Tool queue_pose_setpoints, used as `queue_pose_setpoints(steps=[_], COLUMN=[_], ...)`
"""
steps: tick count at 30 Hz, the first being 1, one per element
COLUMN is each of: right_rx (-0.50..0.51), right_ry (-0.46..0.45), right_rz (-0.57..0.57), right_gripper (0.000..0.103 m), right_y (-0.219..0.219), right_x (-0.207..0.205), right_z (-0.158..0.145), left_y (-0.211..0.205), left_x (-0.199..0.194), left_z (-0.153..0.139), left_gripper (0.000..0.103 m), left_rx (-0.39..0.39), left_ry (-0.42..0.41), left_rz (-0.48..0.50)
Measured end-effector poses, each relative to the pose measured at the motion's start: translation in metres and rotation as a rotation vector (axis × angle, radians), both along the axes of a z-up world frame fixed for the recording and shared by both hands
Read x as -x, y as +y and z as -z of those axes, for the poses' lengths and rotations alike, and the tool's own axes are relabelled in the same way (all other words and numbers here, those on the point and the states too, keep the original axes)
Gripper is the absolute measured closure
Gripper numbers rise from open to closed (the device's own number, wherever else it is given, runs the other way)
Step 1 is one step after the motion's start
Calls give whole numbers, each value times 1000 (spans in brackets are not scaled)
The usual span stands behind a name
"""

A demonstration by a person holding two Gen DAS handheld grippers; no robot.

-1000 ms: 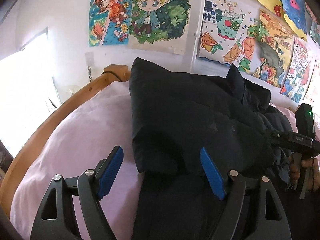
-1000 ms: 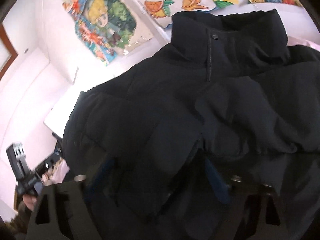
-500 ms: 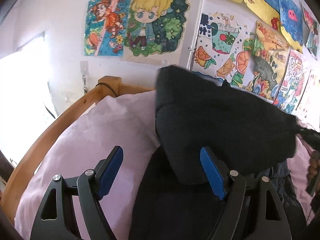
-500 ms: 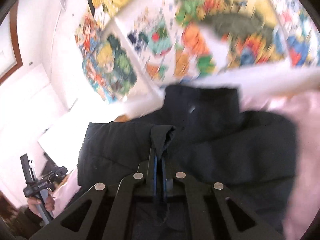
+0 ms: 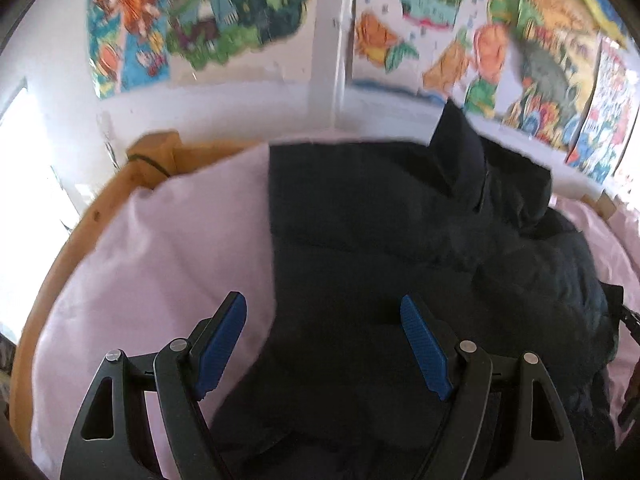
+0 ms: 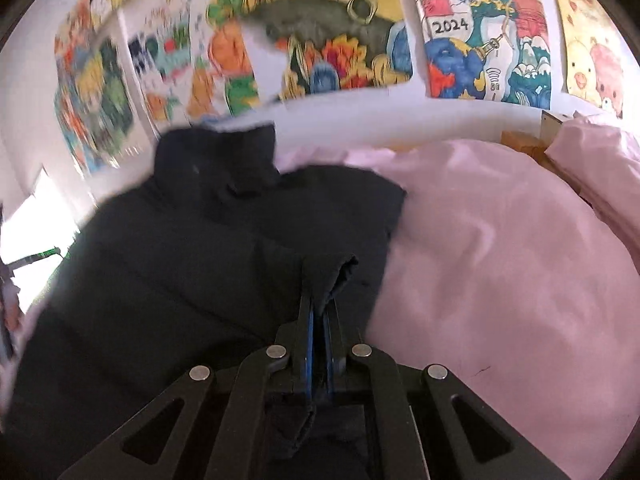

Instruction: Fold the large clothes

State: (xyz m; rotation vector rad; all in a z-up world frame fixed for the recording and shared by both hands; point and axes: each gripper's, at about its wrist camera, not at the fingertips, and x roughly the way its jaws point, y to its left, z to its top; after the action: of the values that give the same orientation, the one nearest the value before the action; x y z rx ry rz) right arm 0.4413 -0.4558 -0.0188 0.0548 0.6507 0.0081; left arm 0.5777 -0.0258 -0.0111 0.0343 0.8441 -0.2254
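Black padded jacket (image 5: 400, 240) lying on pink bedding (image 5: 160, 248), collar toward postered wall (image 5: 320, 92), left gripper (image 5: 324, 344) hovering over it with 2 blue pads spread wide, right gripper (image 6: 318, 320) pinching a jacket fold tight

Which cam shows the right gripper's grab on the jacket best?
Right wrist. The right gripper is shut on a fold of the black jacket, centre frame. Left wrist view shows only the jacket on the pink bedding; that grip isn't visible.
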Motion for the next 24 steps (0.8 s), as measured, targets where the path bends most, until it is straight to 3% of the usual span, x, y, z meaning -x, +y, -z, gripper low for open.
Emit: queue_pose_setpoints(steps=[6,9,12,16,19,23,24], right_rx=[128,257,371,502,505,442,433], right_ry=[-41,-56,-47,-74,-50,-58,-64], right_rz=[15,-10,-28,-42,-53,-50,-45], right_gripper=[77,57,57,66,66,65,61], right_y=[11,30,40,49,48,38,36], right_x=[3,3,-6,-20,-32,-33,-31], right_z=[-3,7,27,45,57,62,59], left_y=[2,5,6,11,16,19,19], left_x=[-3,-8,-13,-15,-16,-17,-16], left_z=[28,36,43,51,58,60,59], left_gripper=[27,19,13,6,1,1,1], left_rx=[-36,-34,-26,3,31,44,43], left_ry=[-6,-2,7,4,9,12,6], left_rz=[-3,-28,-41,-62,-70,-71,-72])
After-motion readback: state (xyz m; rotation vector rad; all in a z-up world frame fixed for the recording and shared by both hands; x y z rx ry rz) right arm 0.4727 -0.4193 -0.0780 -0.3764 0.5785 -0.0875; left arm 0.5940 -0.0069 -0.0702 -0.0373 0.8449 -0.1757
